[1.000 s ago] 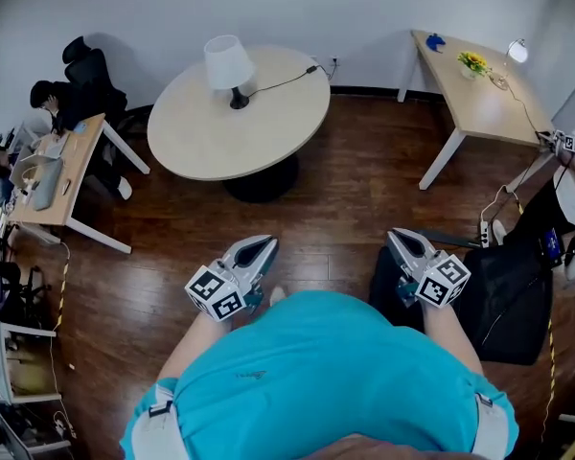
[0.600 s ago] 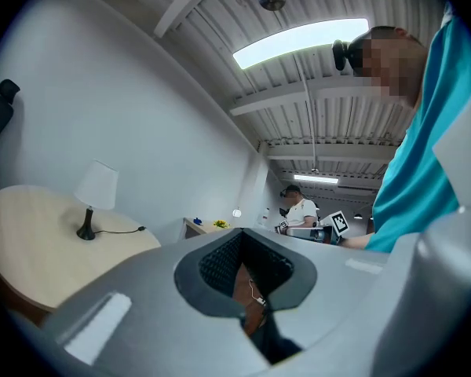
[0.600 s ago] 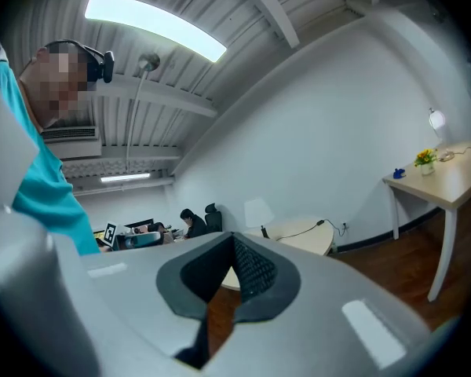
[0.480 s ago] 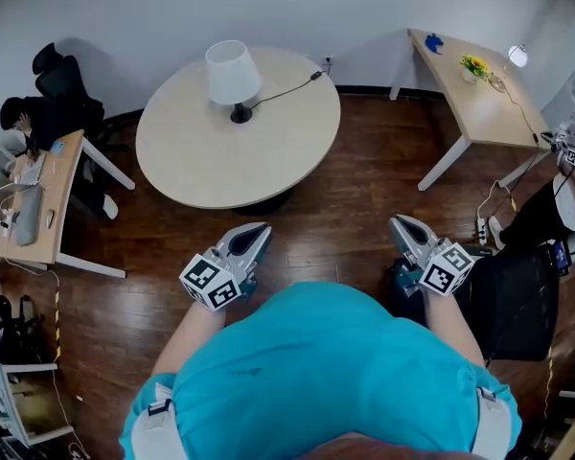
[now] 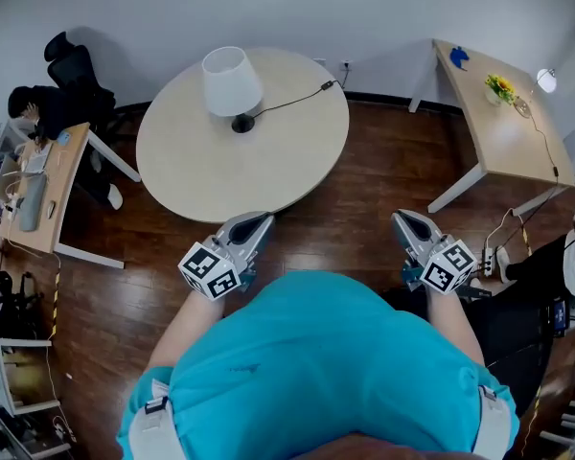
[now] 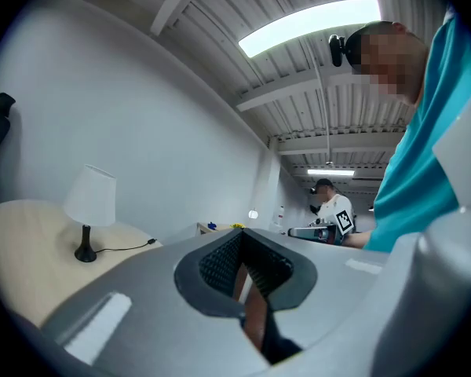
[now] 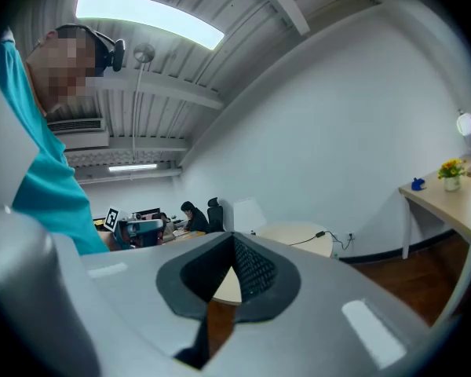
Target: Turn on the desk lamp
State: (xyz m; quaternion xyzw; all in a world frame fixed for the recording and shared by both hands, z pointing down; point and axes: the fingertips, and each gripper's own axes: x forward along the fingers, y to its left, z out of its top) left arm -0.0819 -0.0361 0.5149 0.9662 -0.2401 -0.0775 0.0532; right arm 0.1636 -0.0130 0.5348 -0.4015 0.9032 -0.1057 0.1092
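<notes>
The desk lamp [image 5: 232,84] has a white shade and a black base. It stands at the far left of a round beige table [image 5: 268,161], and its black cord [image 5: 287,102] runs off to the right rim. Both grippers hang in front of my chest, short of the table's near edge and well clear of the lamp. My left gripper [image 5: 255,222] is shut and empty, and so is my right gripper [image 5: 403,220]. The left gripper view shows the lamp [image 6: 89,201] far off at left, beyond the shut left gripper [image 6: 240,237]. Past the right gripper [image 7: 234,240], the shade [image 7: 250,214] looks small.
A long beige desk [image 5: 498,142] at right carries yellow flowers [image 5: 501,86], a small lit lamp [image 5: 546,79] and a blue item [image 5: 459,57]. A power strip [image 5: 487,257] lies on the wood floor by my right gripper. A person [image 5: 31,103] sits at a cluttered desk [image 5: 53,185] at left.
The round table and lamp have drawn nearer and shifted slightly right in the head view. Both grippers keep the same shut posture in front of my body.
</notes>
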